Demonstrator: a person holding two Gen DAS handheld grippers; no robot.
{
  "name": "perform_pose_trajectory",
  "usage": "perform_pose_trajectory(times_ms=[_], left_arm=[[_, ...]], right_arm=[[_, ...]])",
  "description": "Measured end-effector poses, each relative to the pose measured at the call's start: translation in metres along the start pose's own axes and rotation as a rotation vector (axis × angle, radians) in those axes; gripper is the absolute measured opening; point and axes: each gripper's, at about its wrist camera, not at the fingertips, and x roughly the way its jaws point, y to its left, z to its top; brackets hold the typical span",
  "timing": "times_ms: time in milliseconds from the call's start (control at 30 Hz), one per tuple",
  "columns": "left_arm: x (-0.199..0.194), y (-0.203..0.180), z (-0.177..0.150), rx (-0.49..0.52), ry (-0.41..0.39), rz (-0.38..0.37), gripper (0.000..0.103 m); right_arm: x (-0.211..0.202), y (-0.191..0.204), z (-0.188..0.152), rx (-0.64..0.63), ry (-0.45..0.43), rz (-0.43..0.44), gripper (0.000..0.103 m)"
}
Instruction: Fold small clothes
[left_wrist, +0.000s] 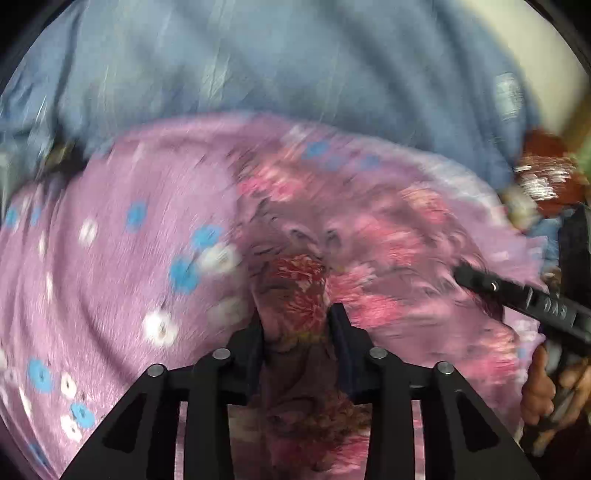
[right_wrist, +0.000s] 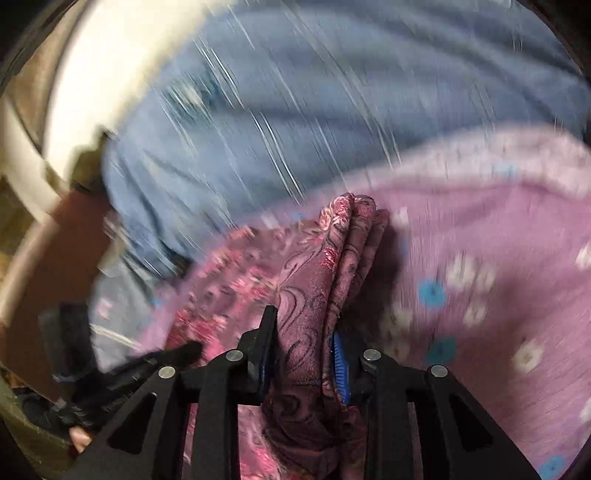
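Observation:
A pink floral patterned cloth (left_wrist: 369, 236) lies over a lilac sheet with blue and white flowers (left_wrist: 92, 280). My left gripper (left_wrist: 295, 317) is shut on a bunched fold of the pink cloth. My right gripper (right_wrist: 306, 332) is shut on another bunched fold of the same pink cloth (right_wrist: 325, 266), which stands up between the fingers. The right gripper also shows at the right edge of the left wrist view (left_wrist: 517, 295), and the left gripper shows blurred at the lower left of the right wrist view (right_wrist: 122, 373). Both views are motion-blurred.
A blue bedsheet (left_wrist: 277, 66) covers the surface behind the lilac sheet and also fills the upper right wrist view (right_wrist: 295, 110). A reddish-brown object (left_wrist: 546, 166) lies at the right. A white rounded edge (right_wrist: 92, 92) and brown surface (right_wrist: 66, 240) lie to the left.

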Motion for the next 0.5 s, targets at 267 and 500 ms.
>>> perform_pose_trajectory(times_ms=[267,500], left_arm=[[-0.066,-0.005,-0.004,0.025,-0.222,0.085,0.055],[-0.027,-0.026,-0.019,0.123,-0.122,0.222,0.057]], right_arm=[[-0.051,0.005,0.004,-0.028,-0.241,-0.072,0.045],[-0.025,0.036,-0.002,-0.173,-0.178,-0.039,0.021]])
